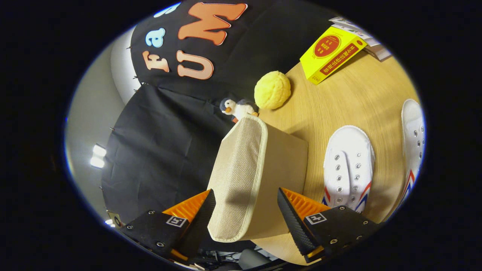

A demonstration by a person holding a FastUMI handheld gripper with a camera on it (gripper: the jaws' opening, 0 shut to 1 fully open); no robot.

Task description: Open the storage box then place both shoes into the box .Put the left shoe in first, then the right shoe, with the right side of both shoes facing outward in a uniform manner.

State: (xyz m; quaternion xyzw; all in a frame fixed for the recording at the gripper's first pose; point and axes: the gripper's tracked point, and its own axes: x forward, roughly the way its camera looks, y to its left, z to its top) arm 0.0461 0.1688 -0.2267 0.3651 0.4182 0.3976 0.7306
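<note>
The beige fabric storage box [286,165] stands on the wooden table [361,98], and its mesh-textured lid [237,169] with cream trim lies between my fingers. My gripper [245,194] is open: the left fingertip sits at the lid's edge, while the right fingertip is apart from the lid, in front of the box's side wall. Two white canvas shoes with red and blue stripes lie on the table beside the box, one [348,165] close to my right finger and the other [414,135] further out. I cannot tell whether the lid is lifted off the box.
Beyond the box, a small penguin toy [237,108] and a yellow ball [272,90] sit by the black cloth wall. A yellow carton [331,52] and a stack of booklets [365,35] lie at the table's far side.
</note>
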